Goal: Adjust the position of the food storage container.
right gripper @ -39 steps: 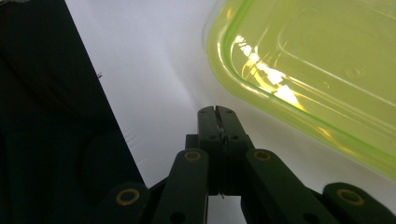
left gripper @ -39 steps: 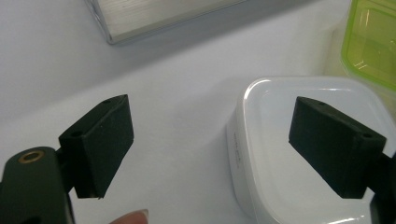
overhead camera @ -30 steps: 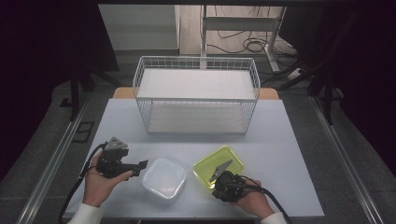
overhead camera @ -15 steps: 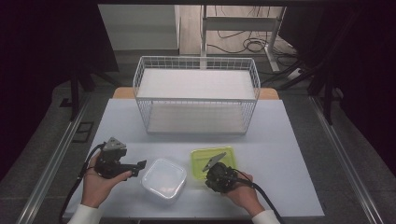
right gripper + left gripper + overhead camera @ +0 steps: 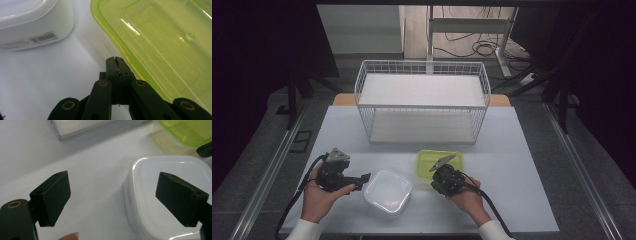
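High view: right gripper (image 5: 443, 163), jaws pressed together on nothing, sits at the green container's (image 5: 452, 159) near-left edge; left gripper (image 5: 365, 177) gapes wide, white container (image 5: 388, 190) just to its right

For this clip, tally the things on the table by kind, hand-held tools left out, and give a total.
White lidded container: 1
Green lidded container: 1
White wire basket: 1
Total: 3
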### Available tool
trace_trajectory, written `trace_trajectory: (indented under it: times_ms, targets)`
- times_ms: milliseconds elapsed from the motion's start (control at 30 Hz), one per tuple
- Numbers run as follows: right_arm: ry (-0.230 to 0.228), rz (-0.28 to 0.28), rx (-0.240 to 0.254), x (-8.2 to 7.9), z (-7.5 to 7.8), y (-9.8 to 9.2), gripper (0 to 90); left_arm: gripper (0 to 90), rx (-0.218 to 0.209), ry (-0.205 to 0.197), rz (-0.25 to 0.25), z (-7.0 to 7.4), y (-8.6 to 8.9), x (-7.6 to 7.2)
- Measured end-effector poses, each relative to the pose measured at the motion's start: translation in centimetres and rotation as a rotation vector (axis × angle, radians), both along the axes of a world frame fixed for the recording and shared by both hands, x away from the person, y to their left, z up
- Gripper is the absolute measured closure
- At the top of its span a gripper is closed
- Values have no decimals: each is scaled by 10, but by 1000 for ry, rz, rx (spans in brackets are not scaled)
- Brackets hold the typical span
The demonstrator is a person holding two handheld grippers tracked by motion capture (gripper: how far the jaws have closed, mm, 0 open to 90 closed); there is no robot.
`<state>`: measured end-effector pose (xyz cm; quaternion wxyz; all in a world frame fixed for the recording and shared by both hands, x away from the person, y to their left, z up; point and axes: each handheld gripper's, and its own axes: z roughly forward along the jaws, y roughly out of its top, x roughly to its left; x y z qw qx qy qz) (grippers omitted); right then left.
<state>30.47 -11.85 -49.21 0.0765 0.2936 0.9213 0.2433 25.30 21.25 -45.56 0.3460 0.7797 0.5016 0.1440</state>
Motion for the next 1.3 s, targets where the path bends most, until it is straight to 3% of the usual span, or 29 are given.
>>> trace_trajectory:
  times_ms: [267, 500, 600, 733, 867, 900, 933, 967, 1167, 1300]
  targets:
    - [-2, -7, 2, 4, -2, 0, 889, 119, 8, 0, -1, 0, 1, -1]
    - [-36, 15, 89, -17, 30, -14, 889, 121, 7, -8, 12, 1, 5, 0]
    - [-58, -22, 98, -20, 42, -30, 889, 121, 9, -7, 11, 1, 5, 0]
    - [-78, -131, 107, -11, 49, -62, 889, 121, 1, -5, 9, 2, 5, 0]
    - [-95, -254, 83, 1, 47, -95, 889, 121, 2, -6, 13, 2, 6, -1]
    - [-95, -254, 83, 1, 47, -95, 889, 121, 2, -7, 14, 2, 6, -1]
    - [-77, -306, 81, 6, 42, -108, 889, 122, 6, -8, 13, 2, 6, -1]
    - [-66, -319, 80, 9, 38, -112, 889, 121, 7, -6, 12, 2, 6, -1]
    - [-18, -342, 49, 20, 17, -114, 889, 121, 9, -3, 13, 1, 5, -1]
    - [3, -336, 46, 24, 11, -111, 889, 121, 15, -3, 14, 1, 6, -2]
